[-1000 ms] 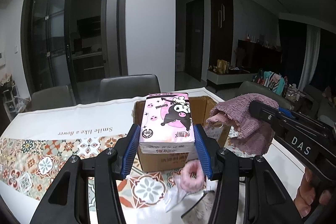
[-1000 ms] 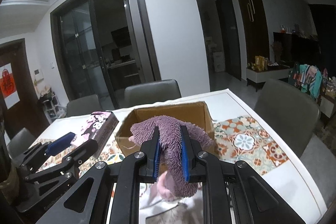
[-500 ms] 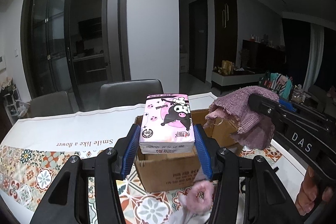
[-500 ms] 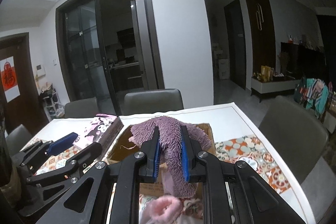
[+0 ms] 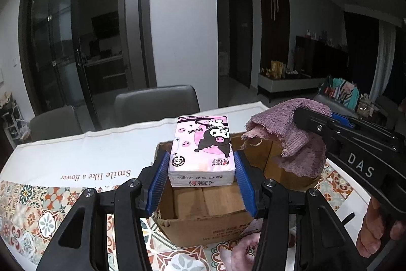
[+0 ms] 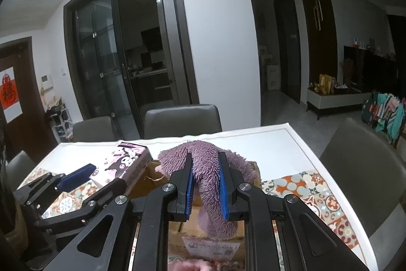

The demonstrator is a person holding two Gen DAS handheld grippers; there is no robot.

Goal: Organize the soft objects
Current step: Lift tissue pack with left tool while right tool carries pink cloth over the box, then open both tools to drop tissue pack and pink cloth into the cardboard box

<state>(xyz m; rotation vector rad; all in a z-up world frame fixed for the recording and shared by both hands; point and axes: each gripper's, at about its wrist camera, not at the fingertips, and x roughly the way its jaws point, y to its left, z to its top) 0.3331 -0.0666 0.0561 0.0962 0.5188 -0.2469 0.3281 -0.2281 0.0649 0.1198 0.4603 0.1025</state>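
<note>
While both hang over the cardboard box [image 5: 203, 217]:
Left gripper [image 5: 201, 169]: clamps glossy pink rectangular tissue pack [image 5: 201, 146].
Right gripper [image 6: 205, 172]: pinches shaggy purple cloth [image 6: 205, 169].

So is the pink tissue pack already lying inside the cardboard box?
No, the tissue pack is clamped between the left gripper's blue pads above the open cardboard box.

Home dining room, dim. Padded grey chairs [image 6: 181, 118] along the far edge of a desk [image 6: 253, 141] with patterned tablecloth; glass sliding doors [image 6: 121, 62] onto a kitchen; low sideboard [image 6: 335, 97] beyond.
</note>
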